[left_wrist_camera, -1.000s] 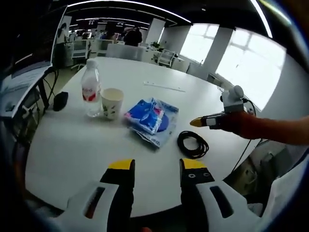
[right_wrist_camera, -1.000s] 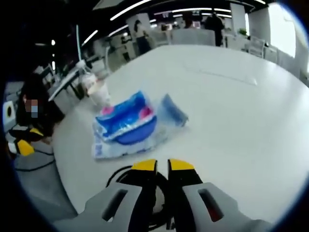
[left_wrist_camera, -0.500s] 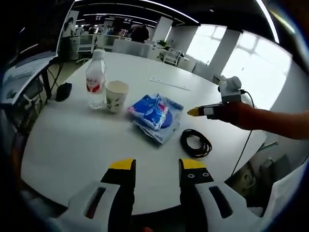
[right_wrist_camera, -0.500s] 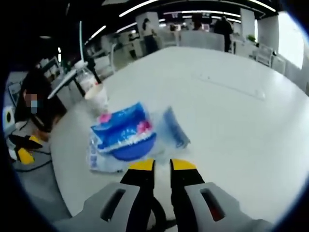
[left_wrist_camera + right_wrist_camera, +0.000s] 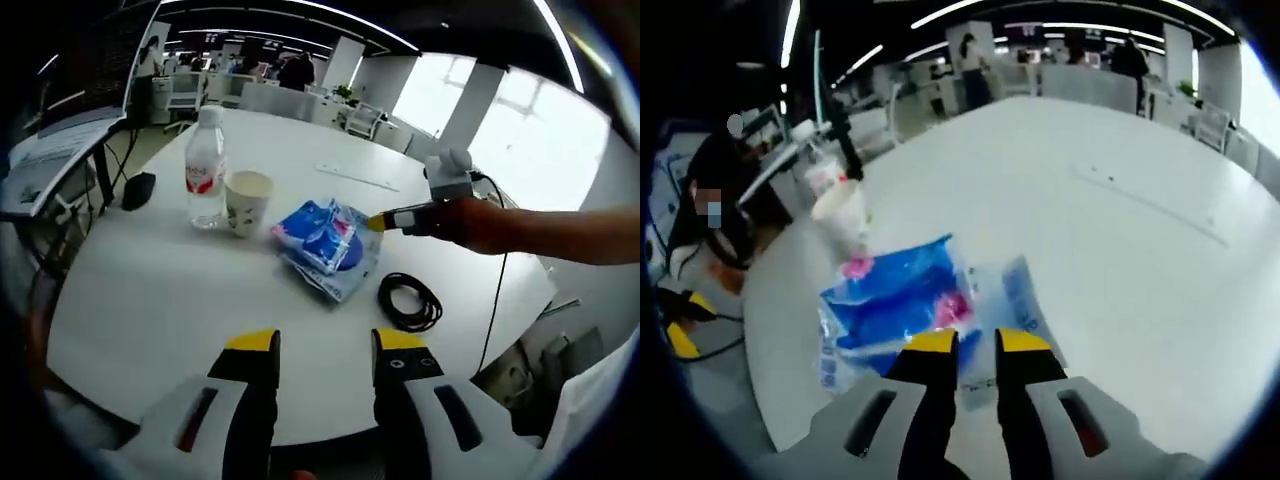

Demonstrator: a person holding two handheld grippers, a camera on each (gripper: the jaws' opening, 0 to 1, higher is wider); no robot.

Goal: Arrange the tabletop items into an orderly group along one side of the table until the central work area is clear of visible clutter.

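In the left gripper view, the left claw (image 5: 325,345) rises from the bottom centre with its yellow-tipped jaws parted by a clear gap and nothing between them, held above the near edge of the white round surface (image 5: 150,300). From the right of the frame a forearm reaches in level across the surface, its hand (image 5: 470,222) wrapped around the right claw (image 5: 383,221), whose yellow tip points left and sits just beside the right edge of the blue plastic packet (image 5: 325,245) in the middle of the frame; whether it touches the packet cannot be told, and its jaw gap is hidden by the angle. A coiled black cable (image 5: 410,300) lies right of centre, near the packet. A water bottle (image 5: 205,168) and a paper cup (image 5: 246,201) stand side by side at upper left, and a dark computer mouse (image 5: 137,190) lies at far left. In the right gripper view, the right claw (image 5: 968,345) comes up from the bottom centre, jaws a narrow gap apart and holding nothing, tips directly over the packet (image 5: 895,305), which spreads left of centre, blurred. The cup (image 5: 840,212) and bottle (image 5: 820,170) stand at upper left, hard to make out.
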